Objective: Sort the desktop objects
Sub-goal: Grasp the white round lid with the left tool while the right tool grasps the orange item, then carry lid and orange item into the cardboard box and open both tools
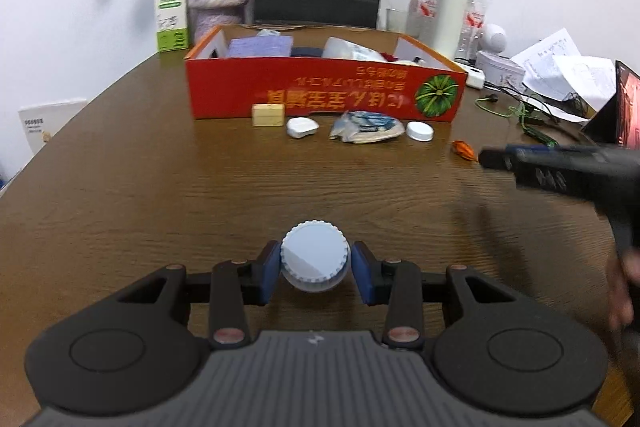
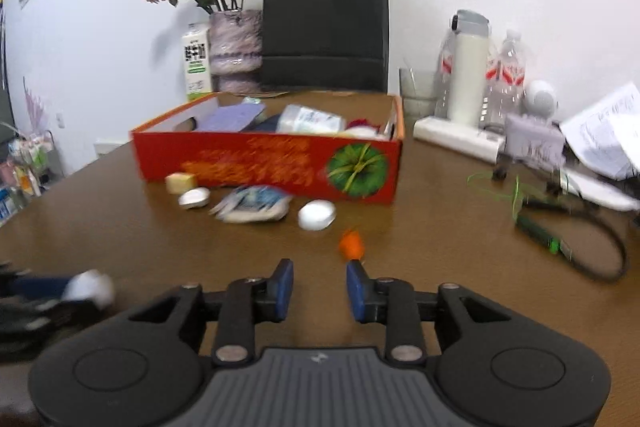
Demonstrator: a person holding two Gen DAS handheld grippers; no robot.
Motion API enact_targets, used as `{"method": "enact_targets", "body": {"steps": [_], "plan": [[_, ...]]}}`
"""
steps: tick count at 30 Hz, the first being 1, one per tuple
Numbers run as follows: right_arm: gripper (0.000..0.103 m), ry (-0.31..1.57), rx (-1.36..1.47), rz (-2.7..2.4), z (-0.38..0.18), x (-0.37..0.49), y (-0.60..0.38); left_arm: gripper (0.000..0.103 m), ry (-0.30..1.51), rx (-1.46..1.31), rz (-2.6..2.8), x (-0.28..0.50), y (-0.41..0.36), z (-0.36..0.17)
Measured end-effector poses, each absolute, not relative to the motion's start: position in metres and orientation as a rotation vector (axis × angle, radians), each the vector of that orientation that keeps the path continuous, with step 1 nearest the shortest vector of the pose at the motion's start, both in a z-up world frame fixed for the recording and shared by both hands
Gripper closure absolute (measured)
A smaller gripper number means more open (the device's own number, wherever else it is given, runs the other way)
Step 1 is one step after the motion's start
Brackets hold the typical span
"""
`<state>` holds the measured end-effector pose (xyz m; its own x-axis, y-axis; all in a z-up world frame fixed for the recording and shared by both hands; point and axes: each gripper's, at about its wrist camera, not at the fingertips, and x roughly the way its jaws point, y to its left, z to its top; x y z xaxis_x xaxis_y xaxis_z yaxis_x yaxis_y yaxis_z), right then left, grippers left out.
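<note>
Now my left fingers [image 1: 314,269] clamp the white cap [image 1: 313,256]; right fingers [image 2: 320,289] apart, orange scrap [image 2: 352,244] at twelve — approach level, squeeze gently.

Wood-grain table [image 1: 160,187], ridged plastic cap [image 1: 312,257]

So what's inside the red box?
The red box holds a purple packet, a white plastic pack, something dark between them and something red; its front wall hides whatever lies lower.
</note>
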<state>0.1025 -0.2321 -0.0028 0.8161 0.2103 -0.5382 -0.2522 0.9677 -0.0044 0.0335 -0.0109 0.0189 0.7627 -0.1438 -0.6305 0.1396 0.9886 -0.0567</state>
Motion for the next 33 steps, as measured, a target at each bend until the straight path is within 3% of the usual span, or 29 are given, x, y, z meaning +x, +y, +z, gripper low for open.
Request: {"method": "enact_targets", "body": {"steps": [7, 8, 9, 10, 25, 33], "plan": [[0.066, 0.663, -0.024, 0.247, -0.021, 0.163, -0.236, 0.064, 0.669, -0.039, -0.119, 0.033, 0.004, 0.022], [0.070, 0.664, -0.028, 0.238, -0.022, 0.164, -0.235, 0.064, 0.671, -0.040, -0.117, 0.034, 0.004, 0.021], [0.085, 0.663, -0.036, 0.228, -0.022, 0.163, -0.233, 0.064, 0.673, -0.039, -0.118, 0.034, 0.004, 0.020], [0.089, 0.662, -0.034, 0.229, -0.022, 0.160, -0.232, 0.064, 0.675, -0.037, -0.122, 0.034, 0.004, 0.020], [0.090, 0.564, 0.047, 0.272, -0.006, -0.009, -0.214, 0.064, 0.627, -0.027, -0.171, -0.009, -0.009, 0.027], [0.090, 0.538, 0.068, 0.292, 0.004, -0.050, -0.220, 0.064, 0.592, -0.008, -0.192, -0.026, -0.020, 0.036]]}}
